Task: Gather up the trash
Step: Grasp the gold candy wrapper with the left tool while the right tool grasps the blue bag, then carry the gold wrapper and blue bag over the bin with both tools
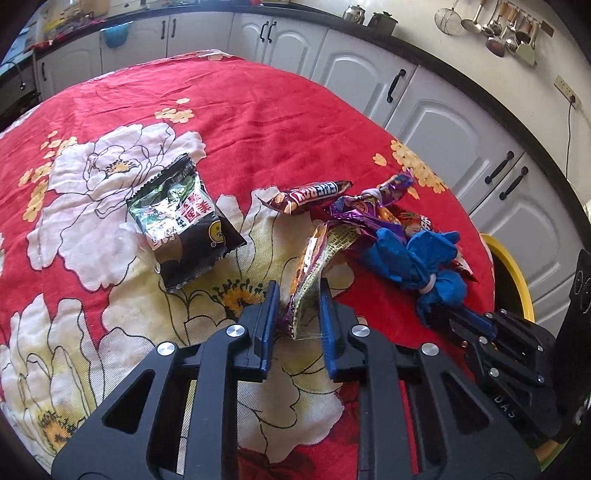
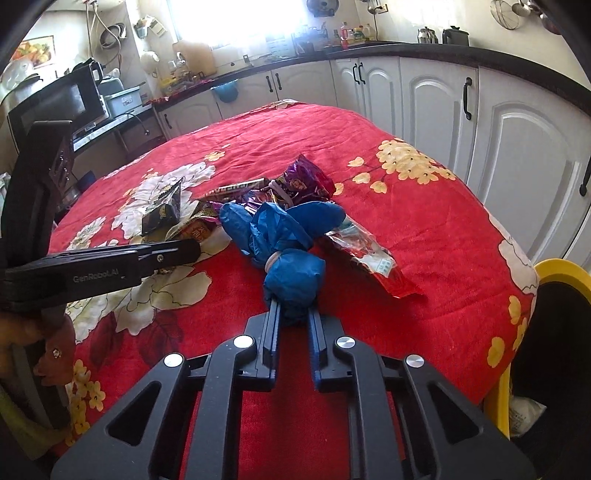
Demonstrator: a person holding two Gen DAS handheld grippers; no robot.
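Trash lies on a table with a red floral cloth (image 1: 258,122). My left gripper (image 1: 297,291) is shut on a yellow-green snack wrapper (image 1: 314,273). My right gripper (image 2: 293,308) is shut on a crumpled blue bundle tied with a band (image 2: 284,236); the bundle also shows in the left wrist view (image 1: 413,258). A black and green snack packet (image 1: 184,225) lies to the left. A brown candy bar wrapper (image 1: 314,194), a purple wrapper (image 2: 303,181) and a red and clear wrapper (image 2: 369,258) lie around the bundle.
A yellow-rimmed black bin (image 2: 554,332) stands at the table's right edge. White cabinets (image 2: 443,96) under a black counter run behind and to the right. Utensils (image 1: 506,29) hang on the wall. A microwave (image 2: 55,103) stands at the left.
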